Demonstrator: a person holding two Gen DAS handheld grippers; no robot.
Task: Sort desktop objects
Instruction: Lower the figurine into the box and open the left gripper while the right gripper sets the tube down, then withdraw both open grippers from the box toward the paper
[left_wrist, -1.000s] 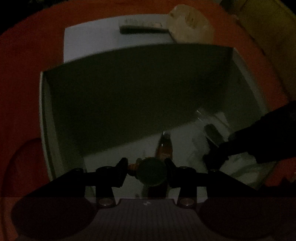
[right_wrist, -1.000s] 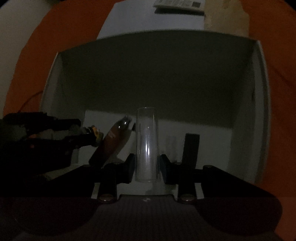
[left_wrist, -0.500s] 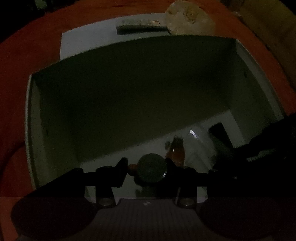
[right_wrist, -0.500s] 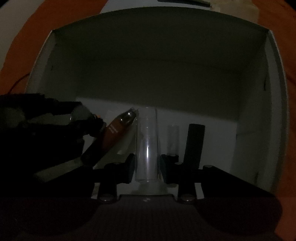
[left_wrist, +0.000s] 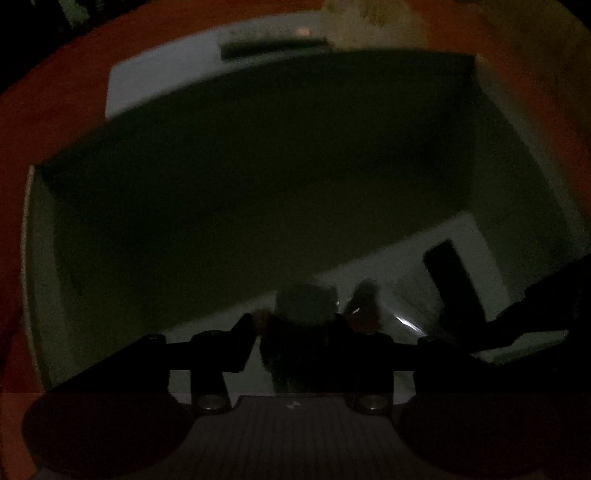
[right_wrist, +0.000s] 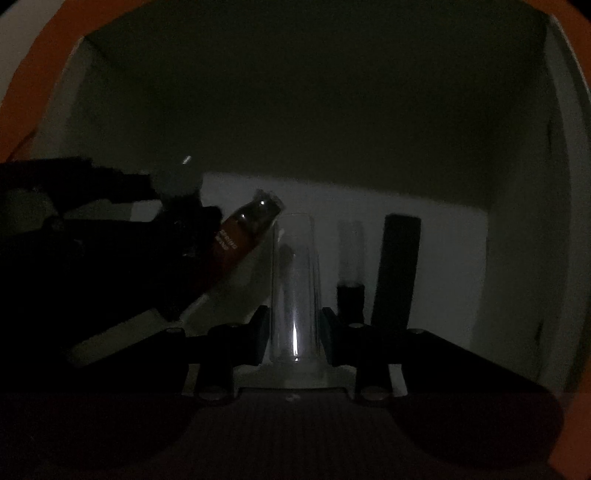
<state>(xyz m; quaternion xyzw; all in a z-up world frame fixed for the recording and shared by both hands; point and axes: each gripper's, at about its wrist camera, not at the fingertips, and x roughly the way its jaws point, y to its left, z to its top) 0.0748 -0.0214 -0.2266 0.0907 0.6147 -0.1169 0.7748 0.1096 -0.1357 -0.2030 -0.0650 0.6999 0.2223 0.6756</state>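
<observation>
The left gripper (left_wrist: 295, 325) points steeply downward, its two dark fingers closed on a dim round-topped object whose make cannot be told in the poor light. Seen from the right wrist view, this same gripper (right_wrist: 173, 206) reaches in from the left as a dark mass, tilted. The right gripper (right_wrist: 295, 332) also points steeply down, its pads (right_wrist: 260, 332) pressed against the sides of a clear upright tube. The two grippers hang just beside one another, not touching.
</observation>
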